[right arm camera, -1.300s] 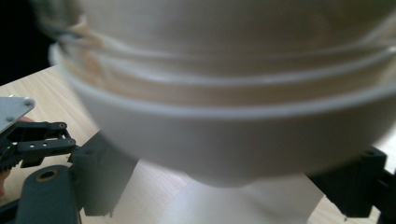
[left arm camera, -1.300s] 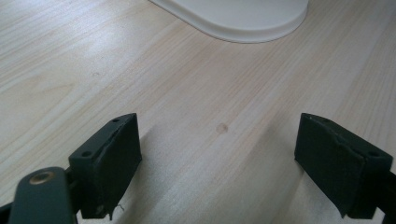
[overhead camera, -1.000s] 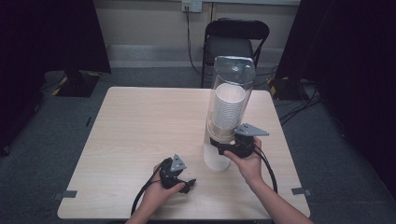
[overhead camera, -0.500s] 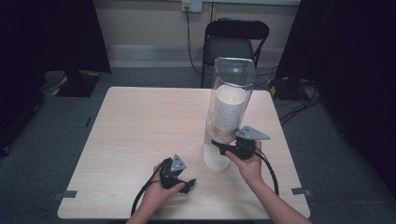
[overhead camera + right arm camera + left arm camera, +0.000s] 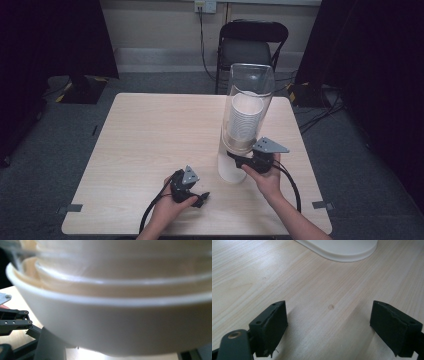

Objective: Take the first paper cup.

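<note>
A clear tube (image 5: 248, 90) holds a stack of white paper cups (image 5: 243, 122) and stands on a white base (image 5: 231, 170) right of the table's middle. My right gripper (image 5: 238, 159) reaches in from the right at the tube's lower end. In the right gripper view its jaws stand wide apart on either side of the lowest cup (image 5: 120, 322), which bulges large in front of the camera and appears held. My left gripper (image 5: 201, 198) lies low on the table near the front edge, open, with bare wood between its jaws (image 5: 329, 322). The base's rim (image 5: 342, 252) lies just beyond it.
The light wooden table (image 5: 150, 135) has free room on its left half and at the back. A black chair (image 5: 252, 45) stands behind the far edge. Cables trail from both grippers toward the front edge. Dark curtains hang on both sides.
My right gripper has sunk slightly at the bottom of the tube. The left gripper has stayed where it was.
</note>
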Demonstrator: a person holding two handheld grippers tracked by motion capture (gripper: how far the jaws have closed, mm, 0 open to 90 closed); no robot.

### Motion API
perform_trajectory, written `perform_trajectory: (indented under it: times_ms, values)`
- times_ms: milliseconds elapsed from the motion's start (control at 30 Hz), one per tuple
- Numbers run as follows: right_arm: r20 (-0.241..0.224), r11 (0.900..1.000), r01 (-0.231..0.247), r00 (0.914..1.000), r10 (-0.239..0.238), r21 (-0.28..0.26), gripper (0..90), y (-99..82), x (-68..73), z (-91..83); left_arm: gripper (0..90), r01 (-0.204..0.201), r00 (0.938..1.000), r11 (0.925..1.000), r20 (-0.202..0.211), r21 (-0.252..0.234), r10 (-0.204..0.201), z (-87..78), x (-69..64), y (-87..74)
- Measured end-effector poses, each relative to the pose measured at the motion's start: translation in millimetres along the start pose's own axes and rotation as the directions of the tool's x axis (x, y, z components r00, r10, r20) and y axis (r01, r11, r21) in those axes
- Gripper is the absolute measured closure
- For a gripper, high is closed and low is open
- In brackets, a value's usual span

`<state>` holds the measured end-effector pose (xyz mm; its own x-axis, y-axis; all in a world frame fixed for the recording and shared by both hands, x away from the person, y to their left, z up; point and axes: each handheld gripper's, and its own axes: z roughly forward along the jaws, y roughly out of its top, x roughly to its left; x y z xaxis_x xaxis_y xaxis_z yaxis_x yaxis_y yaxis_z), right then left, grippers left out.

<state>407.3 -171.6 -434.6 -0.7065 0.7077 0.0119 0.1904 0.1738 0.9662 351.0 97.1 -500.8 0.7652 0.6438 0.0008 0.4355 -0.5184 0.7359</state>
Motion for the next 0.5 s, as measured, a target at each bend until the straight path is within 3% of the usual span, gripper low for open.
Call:
perform_trajectory:
  times_ms: [333,400,433,467,500]
  values:
    - [-0.002,0.9998,-0.007,1.0,0.007,-0.019,35.4,-4.0,0.7,-1.0,13.9,0.01,0.9999,0.9999,0.001,-0.001,-0.01,-0.3,-0.8,-0.7]
    - [-0.012,0.9988,-0.014,0.9998,0.014,0.047,37.1,-12.1,1.1,1.9,13.9,0.009,1.0,1.0,0.0,0.002,-0.009,-0.7,-0.6,-0.7]
    - [-0.028,0.9772,-0.055,0.9977,0.062,0.205,37.1,-43.7,-2.2,10.4,13.8,0.018,0.9998,0.9998,0.003,-0.009,-0.018,-0.5,-1.1,-1.2]
    - [-0.028,0.9772,-0.055,0.9977,0.062,0.205,37.1,-43.7,-2.2,10.4,13.8,0.018,0.9998,0.9998,0.003,-0.009,-0.018,-0.5,-1.1,-1.2]
    - [-0.028,0.9661,-0.037,0.9985,0.046,0.255,37.0,-54.0,-1.3,11.8,13.8,0.008,1.0,1.0,0.003,-0.002,-0.008,-0.9,-0.6,-1.2]
